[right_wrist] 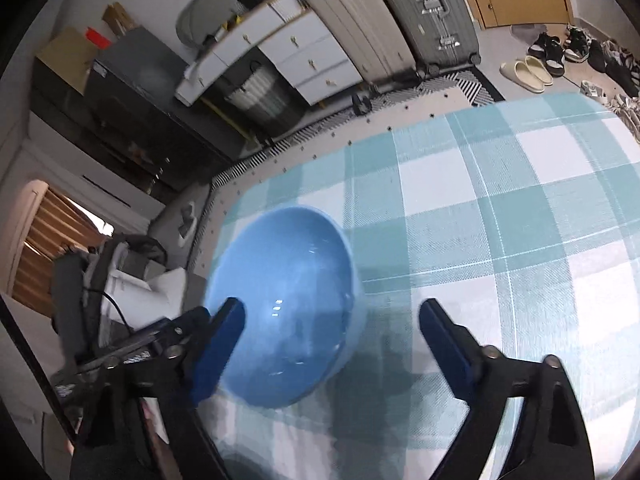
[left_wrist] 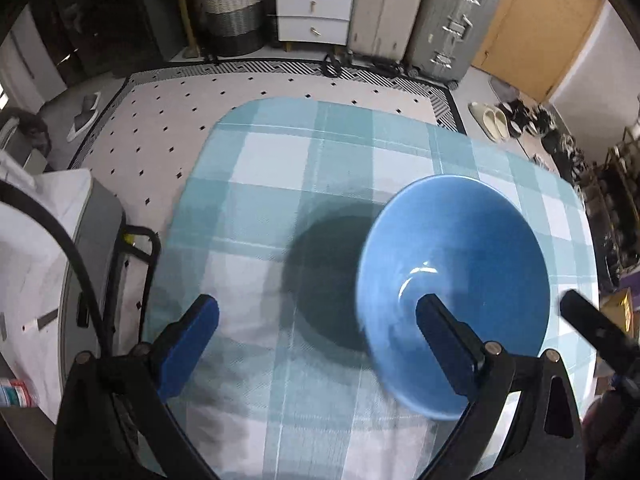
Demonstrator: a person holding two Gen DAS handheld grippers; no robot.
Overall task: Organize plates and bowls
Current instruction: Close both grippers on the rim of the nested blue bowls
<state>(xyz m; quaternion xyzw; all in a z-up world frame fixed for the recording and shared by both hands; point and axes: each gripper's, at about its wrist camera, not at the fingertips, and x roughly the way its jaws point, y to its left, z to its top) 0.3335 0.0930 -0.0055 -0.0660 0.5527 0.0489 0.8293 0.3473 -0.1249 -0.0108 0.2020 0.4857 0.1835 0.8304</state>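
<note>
A blue bowl (left_wrist: 472, 240) is on the teal-and-white checked tablecloth (left_wrist: 280, 168), right of centre, and throws a dark round shadow to its left. My left gripper (left_wrist: 316, 320) stands open and wide. Its right finger (left_wrist: 444, 332) reaches over the bowl's inside, and its left finger is over bare cloth. A black finger (left_wrist: 588, 320) pokes in at the right edge. In the right wrist view the blue bowl (right_wrist: 288, 292) lies low on the left. My right gripper (right_wrist: 332, 336) is open, its left finger (right_wrist: 220, 344) at the bowl's near-left rim and its right finger clear of the bowl. Whether the bowl rests flat I cannot tell.
The tablecloth (right_wrist: 520, 200) stretches far to the right. Past the table's far edge lie a patterned rug (left_wrist: 200, 92), a white drawer unit (left_wrist: 316, 4), a woven basket (left_wrist: 234, 12), two suitcases (left_wrist: 452, 20) and shoes (left_wrist: 496, 120). White bedding (left_wrist: 36, 240) sits on the left.
</note>
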